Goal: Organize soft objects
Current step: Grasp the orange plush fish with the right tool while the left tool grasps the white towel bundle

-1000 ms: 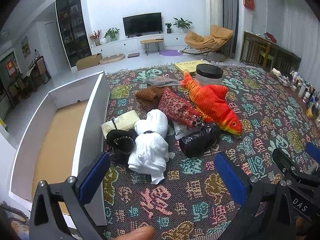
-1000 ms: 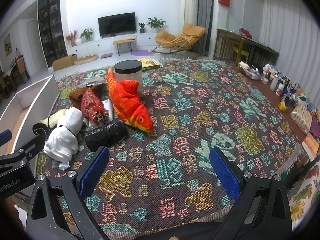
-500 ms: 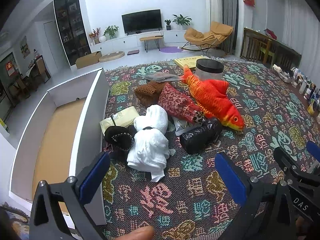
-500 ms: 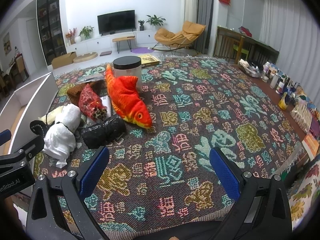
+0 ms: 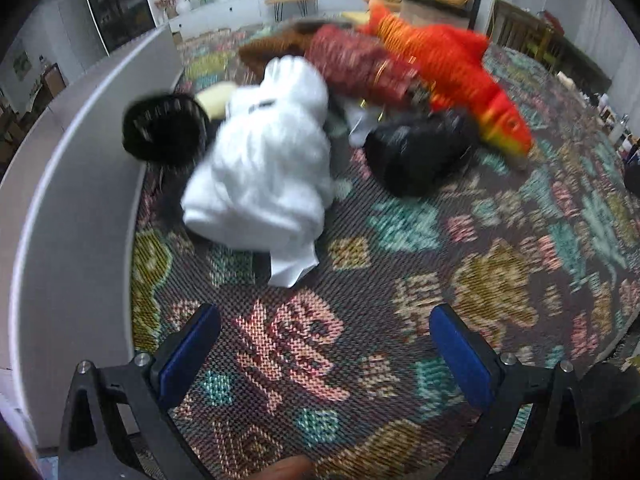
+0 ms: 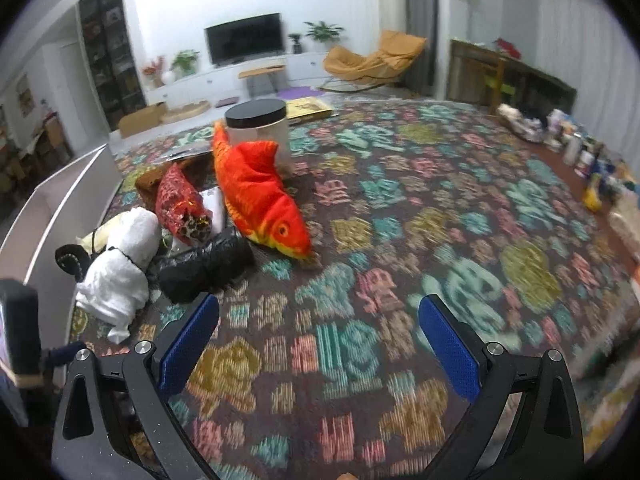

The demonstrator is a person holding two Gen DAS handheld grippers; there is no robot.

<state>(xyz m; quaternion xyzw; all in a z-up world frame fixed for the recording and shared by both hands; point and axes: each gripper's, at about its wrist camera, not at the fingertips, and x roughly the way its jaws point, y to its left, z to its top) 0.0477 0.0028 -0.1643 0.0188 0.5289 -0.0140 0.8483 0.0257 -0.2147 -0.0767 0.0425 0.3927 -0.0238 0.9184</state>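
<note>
A pile of soft things lies on the patterned cloth: a white plush bundle (image 5: 264, 160), a black shiny bundle (image 5: 416, 152), a red patterned pouch (image 5: 352, 68), an orange fish plush (image 5: 452, 68) and a black round item (image 5: 160, 128). My left gripper (image 5: 320, 344) is open and empty, low over the cloth just short of the white bundle. My right gripper (image 6: 316, 336) is open and empty, to the right of the pile; the fish (image 6: 260, 196), white bundle (image 6: 120, 272) and black bundle (image 6: 204, 268) lie ahead to its left.
A white open box (image 5: 72, 184) stands along the left of the pile. A jar with a black lid (image 6: 258, 124) stands behind the fish. Bottles and small items (image 6: 576, 148) line the far right edge of the table.
My left gripper has moved forward and down towards the white bundle, which now looms much larger. My right gripper has moved slightly forward. Both stay open.
</note>
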